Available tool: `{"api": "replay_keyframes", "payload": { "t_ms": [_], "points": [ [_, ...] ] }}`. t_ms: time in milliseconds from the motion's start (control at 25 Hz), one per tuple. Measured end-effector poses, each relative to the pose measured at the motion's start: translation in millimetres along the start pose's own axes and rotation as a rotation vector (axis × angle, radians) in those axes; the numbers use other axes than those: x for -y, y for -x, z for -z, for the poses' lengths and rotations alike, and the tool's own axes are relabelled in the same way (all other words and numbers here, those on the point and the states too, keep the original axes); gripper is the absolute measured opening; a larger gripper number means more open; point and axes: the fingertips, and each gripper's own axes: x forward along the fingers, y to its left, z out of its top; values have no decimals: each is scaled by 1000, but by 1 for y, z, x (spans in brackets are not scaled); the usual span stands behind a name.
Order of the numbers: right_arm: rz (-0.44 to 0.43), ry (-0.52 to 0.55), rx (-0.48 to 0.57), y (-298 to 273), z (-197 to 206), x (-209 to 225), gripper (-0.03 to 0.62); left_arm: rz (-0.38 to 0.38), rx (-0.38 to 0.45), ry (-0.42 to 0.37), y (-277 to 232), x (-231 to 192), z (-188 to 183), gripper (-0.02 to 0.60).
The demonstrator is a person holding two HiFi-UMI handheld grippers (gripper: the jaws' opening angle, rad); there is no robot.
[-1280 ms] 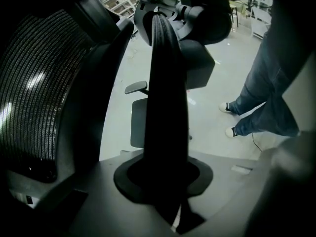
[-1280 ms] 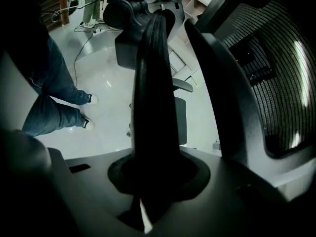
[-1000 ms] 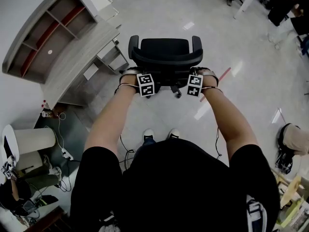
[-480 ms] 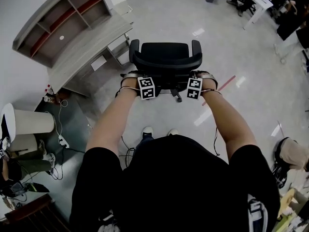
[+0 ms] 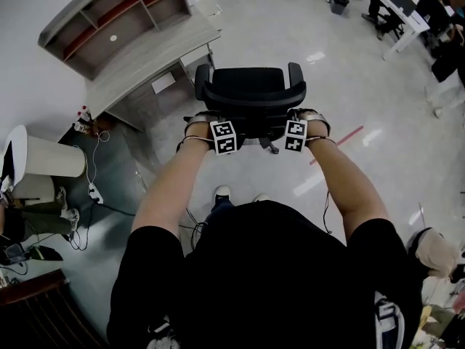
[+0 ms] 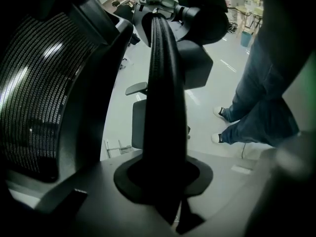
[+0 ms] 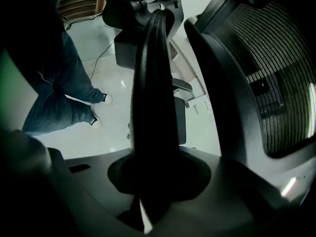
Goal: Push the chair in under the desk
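Note:
A black office chair stands on the floor just ahead of me, its seat pointing away. The grey desk lies to its front left, close to the left armrest. My left gripper is shut on the left edge of the backrest and my right gripper on the right edge. In the left gripper view the black backrest rim runs up between the jaws of the left gripper, mesh at the left. In the right gripper view the rim is clamped by the right gripper.
A shelf unit stands behind the desk. A white round bin and floor cables lie at the left. A red tape line marks the floor at the right. Other desks and seated people are far right.
The chair and I have moved toward the desk, which now lies closer to the chair's left armrest. Both grips on the backrest are unchanged.

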Motion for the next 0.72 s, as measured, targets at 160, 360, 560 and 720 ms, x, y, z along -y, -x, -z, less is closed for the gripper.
{"api": "replay_keyframes", "payload": {
  "t_ms": [160, 360, 560, 720],
  "points": [
    [-8, 38, 21, 2, -20, -6, 79, 2, -14, 38, 7, 16, 18, 72],
    [-14, 81, 43, 6, -47, -8, 78, -3, -35, 81, 19, 30, 43, 72],
    [-21, 130, 66, 8, -75, -10, 78, 0, -55, 130, 28, 46, 67, 72],
    [-22, 168, 89, 8, -104, -10, 78, 1, -77, 167, 35, 57, 94, 72]
  ]
}}
